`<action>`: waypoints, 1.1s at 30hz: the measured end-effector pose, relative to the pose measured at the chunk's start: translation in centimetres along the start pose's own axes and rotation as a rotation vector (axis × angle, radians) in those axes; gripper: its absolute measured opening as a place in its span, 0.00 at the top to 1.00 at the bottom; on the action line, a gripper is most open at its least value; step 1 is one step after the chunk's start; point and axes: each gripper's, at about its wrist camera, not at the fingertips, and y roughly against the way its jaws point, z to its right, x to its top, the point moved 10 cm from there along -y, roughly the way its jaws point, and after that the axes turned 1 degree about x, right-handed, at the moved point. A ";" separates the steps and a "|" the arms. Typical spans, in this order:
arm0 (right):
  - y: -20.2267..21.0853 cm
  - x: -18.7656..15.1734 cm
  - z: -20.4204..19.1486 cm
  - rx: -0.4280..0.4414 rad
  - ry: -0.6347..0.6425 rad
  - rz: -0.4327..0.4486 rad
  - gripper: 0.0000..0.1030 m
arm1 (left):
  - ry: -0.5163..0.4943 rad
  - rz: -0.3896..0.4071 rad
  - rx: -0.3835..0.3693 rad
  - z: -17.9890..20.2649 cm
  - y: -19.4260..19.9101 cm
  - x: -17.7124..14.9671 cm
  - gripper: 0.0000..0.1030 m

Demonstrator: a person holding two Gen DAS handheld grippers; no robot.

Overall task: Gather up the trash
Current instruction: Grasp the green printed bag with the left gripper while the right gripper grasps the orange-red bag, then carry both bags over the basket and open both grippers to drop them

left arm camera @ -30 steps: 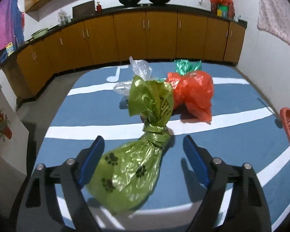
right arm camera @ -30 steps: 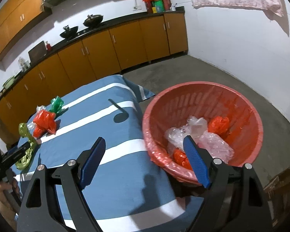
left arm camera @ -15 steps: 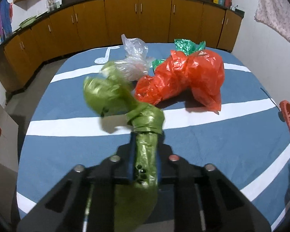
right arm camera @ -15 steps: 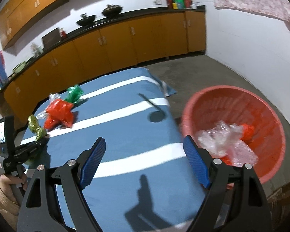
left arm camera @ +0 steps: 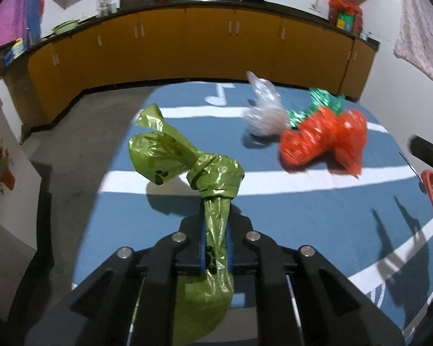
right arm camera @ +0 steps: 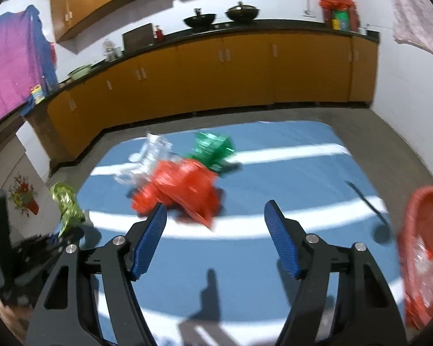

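The left gripper, wide apart a second ago, now pinches the green bag by its neck above the blue cloth; the right gripper, jaws closing and empty, has swung from the red basket toward the red bag, likely next.

green bag: knotted, pinched, lifted | orange bag, clear bag: on cloth, perhaps touching
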 end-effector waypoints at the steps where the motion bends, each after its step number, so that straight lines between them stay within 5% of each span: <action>1: -1.2 0.5 -0.6 0.005 -0.001 -0.005 0.32 | 0.008 0.006 0.005 -0.5 0.1 0.2 0.89; 8: -5.8 1.0 -1.6 -0.019 0.045 -0.074 0.35 | 0.041 0.025 0.017 -2.4 0.2 1.4 0.89; 12: -6.4 -0.8 -1.3 -0.019 0.087 -0.140 0.83 | 0.043 0.024 0.010 -2.6 0.1 1.5 0.89; 14: -5.8 -1.6 -1.4 -0.021 0.113 -0.142 0.88 | 0.040 0.025 0.005 -2.3 0.1 1.3 0.89; 21: -0.7 -3.3 1.0 -0.047 0.120 -0.104 0.91 | 0.024 0.041 -0.028 -0.9 1.4 1.1 0.89; 33: 10.8 -4.2 11.7 -0.269 0.000 0.001 0.91 | -0.075 0.104 -0.120 6.5 6.0 1.5 0.89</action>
